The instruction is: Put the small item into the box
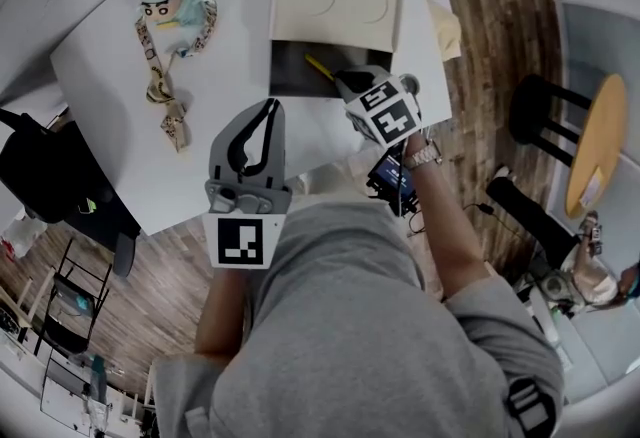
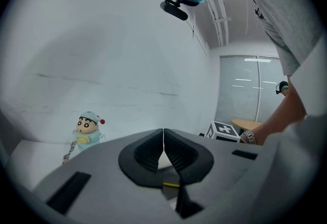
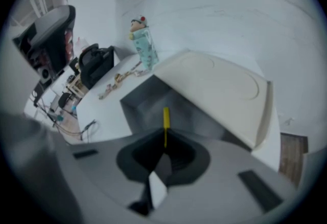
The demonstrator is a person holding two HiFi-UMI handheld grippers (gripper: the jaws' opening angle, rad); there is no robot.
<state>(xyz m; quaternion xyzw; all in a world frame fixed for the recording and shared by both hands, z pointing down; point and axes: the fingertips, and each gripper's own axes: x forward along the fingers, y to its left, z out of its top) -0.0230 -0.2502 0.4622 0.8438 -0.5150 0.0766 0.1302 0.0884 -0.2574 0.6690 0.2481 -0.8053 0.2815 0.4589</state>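
My right hand-held gripper (image 1: pixel 345 78) is pinched tight on the item (image 1: pixel 318 66), a thin yellow stick. In the right gripper view the item (image 3: pixel 166 120) pokes straight out past the closed tips, and its free end is over the dark inside of the box (image 3: pixel 148 105). The box (image 1: pixel 290 76) sits near the far right corner of the bench (image 1: pixel 120 56), with its cream lid (image 1: pixel 330 1) tipped open toward the far edge. I cannot tell whether the stick touches the box floor.

My left hand-held gripper (image 1: pixel 268 111) hangs over the bench's near edge, well apart from the box. Its jaws are pressed together with nothing between them. A figurine (image 1: pixel 172 6) stands toward the far left corner, and its lanyard (image 1: pixel 160 76) trails toward me.
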